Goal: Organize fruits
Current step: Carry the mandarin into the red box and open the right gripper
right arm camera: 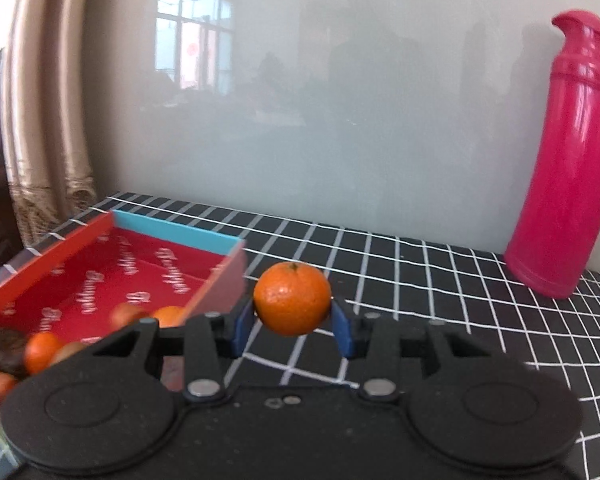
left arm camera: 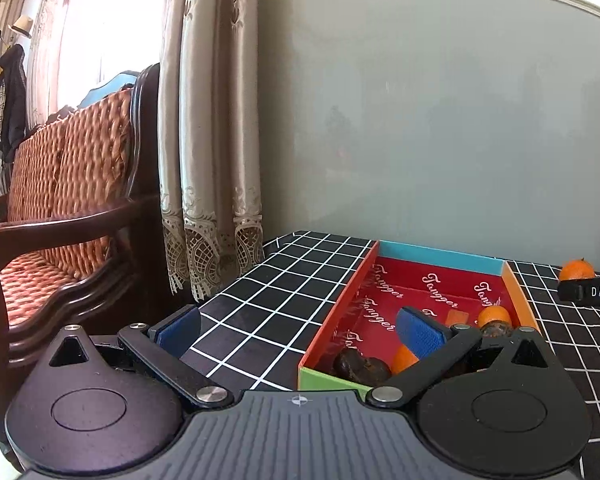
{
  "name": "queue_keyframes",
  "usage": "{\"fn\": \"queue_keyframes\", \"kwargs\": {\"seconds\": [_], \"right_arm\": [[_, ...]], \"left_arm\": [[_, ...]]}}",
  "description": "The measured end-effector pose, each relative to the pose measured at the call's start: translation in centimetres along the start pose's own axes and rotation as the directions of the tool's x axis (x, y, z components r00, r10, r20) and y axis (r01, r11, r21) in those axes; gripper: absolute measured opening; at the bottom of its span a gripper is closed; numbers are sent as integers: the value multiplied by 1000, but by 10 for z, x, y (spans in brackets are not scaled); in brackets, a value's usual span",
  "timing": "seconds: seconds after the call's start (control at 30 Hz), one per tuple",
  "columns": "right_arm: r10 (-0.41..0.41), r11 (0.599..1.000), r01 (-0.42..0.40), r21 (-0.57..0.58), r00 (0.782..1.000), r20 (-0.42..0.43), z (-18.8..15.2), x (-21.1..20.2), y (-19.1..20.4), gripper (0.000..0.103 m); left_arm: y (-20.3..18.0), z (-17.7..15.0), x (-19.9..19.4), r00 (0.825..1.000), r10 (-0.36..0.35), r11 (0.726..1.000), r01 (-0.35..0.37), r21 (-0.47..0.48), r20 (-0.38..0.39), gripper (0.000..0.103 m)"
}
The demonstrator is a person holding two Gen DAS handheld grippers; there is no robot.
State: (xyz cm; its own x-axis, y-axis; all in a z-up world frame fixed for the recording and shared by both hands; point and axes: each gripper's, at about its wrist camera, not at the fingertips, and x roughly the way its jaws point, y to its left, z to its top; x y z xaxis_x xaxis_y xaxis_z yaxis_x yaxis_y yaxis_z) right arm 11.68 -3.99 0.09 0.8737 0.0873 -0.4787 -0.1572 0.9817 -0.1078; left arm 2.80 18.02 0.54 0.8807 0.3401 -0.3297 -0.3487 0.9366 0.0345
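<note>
My right gripper [right arm camera: 293, 326] is shut on an orange mandarin [right arm camera: 292, 298] and holds it above the black checked tablecloth, just right of the red box [right arm camera: 72, 256]. That box has a blue far wall and holds several mandarins [right arm camera: 40, 350] and dark brown fruits [right arm camera: 4, 346]. In the left wrist view my left gripper [left arm camera: 300, 330] is open and empty, low over the near left corner of the same box [left arm camera: 340, 312]; its right finger reaches over the box's inside, near a mandarin [left arm camera: 496, 316] and dark fruits [left arm camera: 360, 366]. The held mandarin also shows at the far right [left arm camera: 577, 269].
A tall pink thermos [right arm camera: 568, 168] stands at the back right by the grey wall. A wooden armchair with a woven orange cushion [left arm camera: 68, 208] and a curtain [left arm camera: 204, 160] stand left of the table. The tablecloth [right arm camera: 440, 280] extends to the right of the box.
</note>
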Motion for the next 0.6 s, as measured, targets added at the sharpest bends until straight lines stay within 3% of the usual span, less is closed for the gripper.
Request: {"fn": "queue_keyframes", "kwargs": {"seconds": [0.23,0.6], "right_arm": [[70,998,-70,-3,997,21,-3,-22,29,40],[153,987,-152,-48,988,26,-1,-15,73,40]], "left_arm": [[13,-1,-3,999,32,999,-32,0,-11,103],[45,-5,3,995,92,996,-92,-12,-25,103]]}}
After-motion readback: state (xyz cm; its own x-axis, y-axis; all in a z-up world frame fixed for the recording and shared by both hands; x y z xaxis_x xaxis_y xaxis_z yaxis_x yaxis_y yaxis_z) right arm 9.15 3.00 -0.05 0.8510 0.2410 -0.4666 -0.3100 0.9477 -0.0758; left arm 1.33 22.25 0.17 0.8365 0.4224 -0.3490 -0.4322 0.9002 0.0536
